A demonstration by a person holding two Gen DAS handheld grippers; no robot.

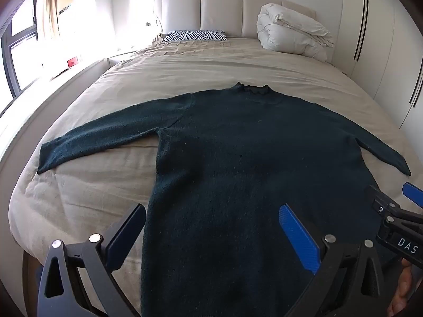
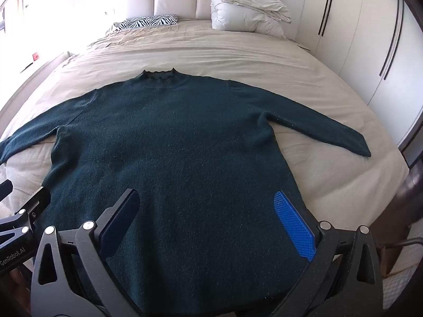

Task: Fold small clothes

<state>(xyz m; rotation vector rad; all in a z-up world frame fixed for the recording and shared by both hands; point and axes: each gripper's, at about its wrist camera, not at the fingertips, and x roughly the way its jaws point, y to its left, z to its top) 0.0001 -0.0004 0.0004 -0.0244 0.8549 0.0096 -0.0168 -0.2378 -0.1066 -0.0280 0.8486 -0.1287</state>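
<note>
Dark green sweater (image 1: 238, 163) lies flat on bed (image 1: 105, 185), collar away, hem nearest both my spread, empty hand-held grippers (image 1: 211, 235) (image 2: 206, 219).

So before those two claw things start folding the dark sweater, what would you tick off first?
1. Sweater lies flat on the bed, collar away from the grippers: ok.
2. Both sleeves spread out to the sides, not tucked under: ok.
3. Left gripper open, holding nothing: ok.
4. Right gripper open, holding nothing: ok.
5. Bottom hem straight and unbunched: cannot tell, it is hidden below the grippers.
6. Zebra pillow and folded duvet lie well away from the sweater: ok.
</note>
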